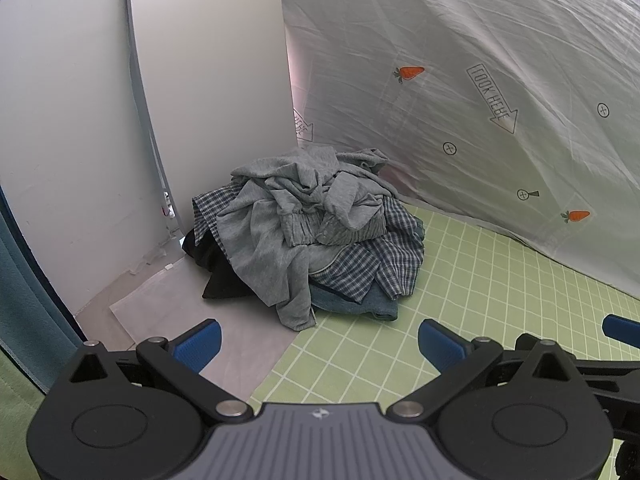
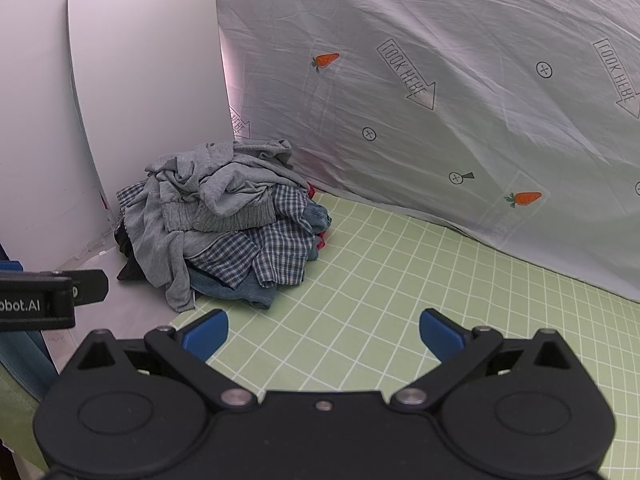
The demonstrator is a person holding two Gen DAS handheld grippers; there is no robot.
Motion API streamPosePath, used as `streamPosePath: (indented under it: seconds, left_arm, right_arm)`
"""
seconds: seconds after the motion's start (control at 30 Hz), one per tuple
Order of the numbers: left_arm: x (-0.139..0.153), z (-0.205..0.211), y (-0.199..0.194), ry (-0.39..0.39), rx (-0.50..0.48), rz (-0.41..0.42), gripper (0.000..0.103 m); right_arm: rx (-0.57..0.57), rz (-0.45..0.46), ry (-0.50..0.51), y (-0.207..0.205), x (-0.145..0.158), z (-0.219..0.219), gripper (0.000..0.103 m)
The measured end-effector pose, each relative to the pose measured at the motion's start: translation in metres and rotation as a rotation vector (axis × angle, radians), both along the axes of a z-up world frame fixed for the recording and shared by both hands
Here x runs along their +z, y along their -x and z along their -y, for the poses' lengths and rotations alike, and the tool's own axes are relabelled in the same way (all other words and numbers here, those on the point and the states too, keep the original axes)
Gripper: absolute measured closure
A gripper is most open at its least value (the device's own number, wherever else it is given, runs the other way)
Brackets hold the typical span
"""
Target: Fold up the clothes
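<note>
A crumpled heap of clothes [image 1: 308, 232], grey jersey on top of blue-and-white checked shirts, denim and a black piece, lies in the far corner of the bench against an upright white rounded panel [image 1: 208, 60] and a hanging white sheet printed with carrots [image 1: 480, 80]. The left tool [image 1: 320, 344] hovers released, blue fingers spread wide and empty, with the heap straight ahead and apart from it. The right tool [image 2: 324, 334] is likewise spread and empty over the green gridded cloth [image 2: 400, 280]; the heap [image 2: 216, 220] lies ahead to its left.
</note>
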State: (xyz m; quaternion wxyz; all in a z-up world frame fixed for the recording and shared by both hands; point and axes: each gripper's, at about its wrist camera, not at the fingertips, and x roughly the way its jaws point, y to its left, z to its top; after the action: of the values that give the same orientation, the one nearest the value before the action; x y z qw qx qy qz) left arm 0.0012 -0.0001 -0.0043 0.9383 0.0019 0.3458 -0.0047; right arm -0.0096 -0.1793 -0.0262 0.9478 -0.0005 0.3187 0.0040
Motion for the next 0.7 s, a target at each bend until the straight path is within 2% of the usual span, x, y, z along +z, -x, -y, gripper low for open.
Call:
streamPosePath:
  seconds: [0.2, 0.4, 0.63, 0.7]
  left_arm:
    - [-0.004, 0.000, -0.004, 0.005, 0.003, -0.024, 0.000]
    - [-0.013, -0.001, -0.022, 0.028, 0.008, -0.088, 0.000]
    - [-0.021, -0.013, -0.076, 0.069, 0.052, -0.138, 0.000]
    - [-0.022, -0.022, -0.101, 0.080, 0.079, -0.142, 0.000]
  right_arm:
    - [0.000, -0.012, 0.003, -0.001, -0.003, 0.000, 0.000]
    - [-0.010, -0.035, 0.019, -0.025, -0.007, 0.008, 0.000]
    - [-0.021, -0.062, 0.037, -0.054, -0.011, 0.017, 0.001]
    - [-0.001, -0.064, 0.033, -0.084, -0.013, 0.011, 0.004]
